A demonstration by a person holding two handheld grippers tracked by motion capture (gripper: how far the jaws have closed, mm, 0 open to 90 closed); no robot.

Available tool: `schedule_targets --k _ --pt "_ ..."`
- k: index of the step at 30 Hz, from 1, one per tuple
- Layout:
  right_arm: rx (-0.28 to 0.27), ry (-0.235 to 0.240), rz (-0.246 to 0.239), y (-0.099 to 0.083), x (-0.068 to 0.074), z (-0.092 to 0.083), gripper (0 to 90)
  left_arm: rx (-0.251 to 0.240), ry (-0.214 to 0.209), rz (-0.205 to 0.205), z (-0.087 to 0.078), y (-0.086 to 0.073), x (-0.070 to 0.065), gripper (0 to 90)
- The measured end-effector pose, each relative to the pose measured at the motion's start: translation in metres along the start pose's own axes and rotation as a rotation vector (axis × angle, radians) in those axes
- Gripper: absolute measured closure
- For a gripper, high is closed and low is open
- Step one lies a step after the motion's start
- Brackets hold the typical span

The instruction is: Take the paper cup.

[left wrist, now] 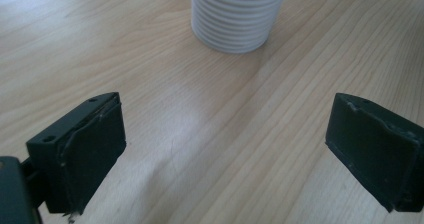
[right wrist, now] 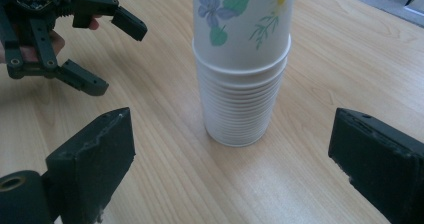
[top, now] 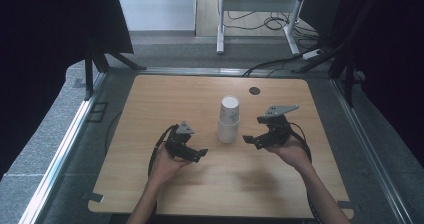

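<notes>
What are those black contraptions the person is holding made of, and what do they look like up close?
Each hand carries a black skeletal frame ending in two blocky jaws faced with flat dark pads. The left gripper and the right gripper each bear a grey three-cornered plate on top, and a black cable trails from each. The forearms are bare, no sleeves in sight.

Cup stack point(top: 229, 120) on wooden table point(top: 165, 99)

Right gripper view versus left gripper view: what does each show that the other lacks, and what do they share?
Right gripper view alone: the flower print on the stack of paper cups, and the left gripper open beyond it. Left gripper view alone: nothing extra, just a closer look at the stack's ribbed base. Both share the wooden table, the stack, and open black jaws with nothing between them.
</notes>
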State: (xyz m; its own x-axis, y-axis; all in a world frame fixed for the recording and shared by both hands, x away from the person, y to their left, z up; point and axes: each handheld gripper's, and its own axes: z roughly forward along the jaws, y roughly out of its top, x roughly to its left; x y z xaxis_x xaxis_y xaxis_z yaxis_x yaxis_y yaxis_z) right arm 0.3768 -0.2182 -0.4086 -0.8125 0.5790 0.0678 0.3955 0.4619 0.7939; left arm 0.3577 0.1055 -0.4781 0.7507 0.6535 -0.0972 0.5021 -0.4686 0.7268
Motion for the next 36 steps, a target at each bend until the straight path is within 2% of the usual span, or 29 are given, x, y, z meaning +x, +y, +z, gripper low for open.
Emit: schedule_targets --k 3,17,28,36 --pt "0.002 0.000 -0.001 0.005 -0.003 0.003 4.5 0.010 0.002 0.026 0.005 0.008 0.001 3.5" --pt "0.026 0.010 -0.030 0.026 -0.007 0.011 10.0 -0.007 -0.024 0.125 0.025 0.041 -0.004 5.0" --pt "0.022 0.028 -0.016 0.043 -0.012 0.016 12.9 -0.030 -0.038 0.139 0.036 0.061 -0.003 6.6" --pt "0.017 0.030 -0.030 0.057 -0.012 0.020 13.2 -0.040 -0.043 0.151 0.044 0.072 -0.003 7.6"
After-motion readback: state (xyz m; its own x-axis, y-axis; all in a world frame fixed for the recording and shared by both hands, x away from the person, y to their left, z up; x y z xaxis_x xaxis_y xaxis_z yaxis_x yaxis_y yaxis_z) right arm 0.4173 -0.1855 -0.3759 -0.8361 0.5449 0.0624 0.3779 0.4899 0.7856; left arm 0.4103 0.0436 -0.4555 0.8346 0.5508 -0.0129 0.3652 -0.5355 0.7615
